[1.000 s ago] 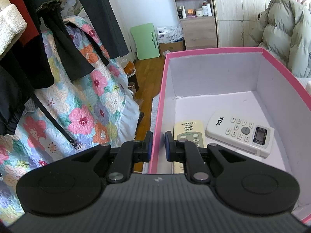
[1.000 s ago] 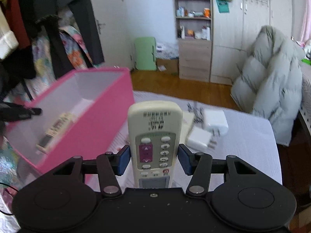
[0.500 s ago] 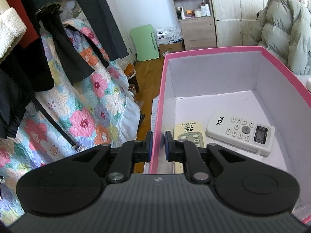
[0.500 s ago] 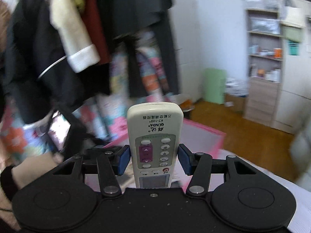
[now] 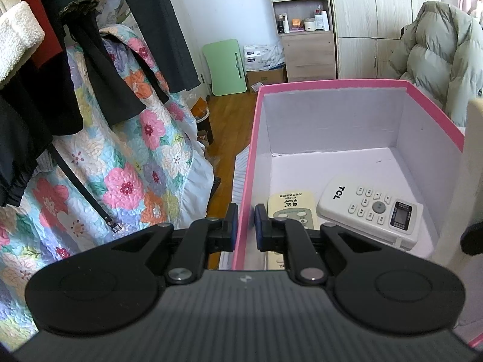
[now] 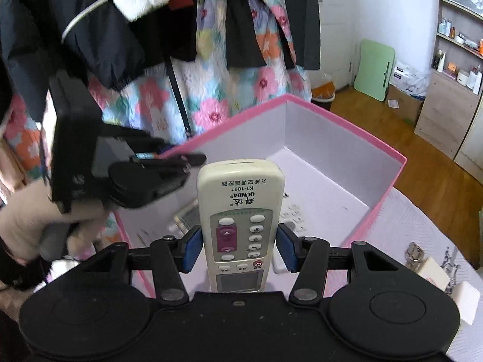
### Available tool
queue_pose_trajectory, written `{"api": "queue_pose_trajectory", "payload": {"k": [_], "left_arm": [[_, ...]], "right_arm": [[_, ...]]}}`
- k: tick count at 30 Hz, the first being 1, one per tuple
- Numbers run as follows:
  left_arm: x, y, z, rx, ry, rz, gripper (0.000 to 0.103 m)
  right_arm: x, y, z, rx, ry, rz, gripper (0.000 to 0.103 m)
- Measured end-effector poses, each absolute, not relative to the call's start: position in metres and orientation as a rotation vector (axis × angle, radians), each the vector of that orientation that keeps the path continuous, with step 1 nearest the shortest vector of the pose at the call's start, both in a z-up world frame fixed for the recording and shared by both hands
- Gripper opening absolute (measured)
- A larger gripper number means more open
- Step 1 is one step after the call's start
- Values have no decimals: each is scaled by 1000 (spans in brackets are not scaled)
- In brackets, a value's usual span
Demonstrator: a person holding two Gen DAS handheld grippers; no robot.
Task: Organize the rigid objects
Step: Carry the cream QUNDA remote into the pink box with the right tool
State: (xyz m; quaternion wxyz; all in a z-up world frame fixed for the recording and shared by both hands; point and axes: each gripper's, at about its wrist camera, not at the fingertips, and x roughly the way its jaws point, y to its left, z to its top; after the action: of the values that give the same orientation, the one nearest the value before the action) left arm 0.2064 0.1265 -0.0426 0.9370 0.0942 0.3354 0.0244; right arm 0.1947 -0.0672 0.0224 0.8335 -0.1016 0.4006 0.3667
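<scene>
A pink box [image 5: 247, 157] with a white inside stands on the bed. My left gripper [image 5: 246, 229] is shut on its left wall and shows in the right wrist view [image 6: 169, 163] too. Inside lie a white TCL remote [image 5: 368, 211] and a cream remote [image 5: 291, 208]. My right gripper [image 6: 238, 247] is shut on a cream QUNDA remote [image 6: 240, 211], held over the box [image 6: 347, 138]. The edge of this remote [image 5: 471, 150] shows at the right of the left wrist view.
Dark clothes [image 5: 120, 60] and a floral quilt [image 5: 120, 166] hang left of the box. White chargers [image 6: 465, 301] lie on the bed at the right. A puffy green jacket [image 5: 437, 60] and shelves [image 5: 302, 15] stand behind.
My right gripper has swung left with the QUNDA remote, from over the bed to above the pink box. My left gripper has kept its hold on the box wall.
</scene>
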Motion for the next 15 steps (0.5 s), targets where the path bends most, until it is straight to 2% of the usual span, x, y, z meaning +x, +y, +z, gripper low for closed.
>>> {"api": "queue_pose_trajectory", "payload": {"k": [15], "left_arm": [[205, 132, -44, 171, 681, 44, 10]], "right_arm": [[262, -41, -26, -24, 1047, 784, 58]]}}
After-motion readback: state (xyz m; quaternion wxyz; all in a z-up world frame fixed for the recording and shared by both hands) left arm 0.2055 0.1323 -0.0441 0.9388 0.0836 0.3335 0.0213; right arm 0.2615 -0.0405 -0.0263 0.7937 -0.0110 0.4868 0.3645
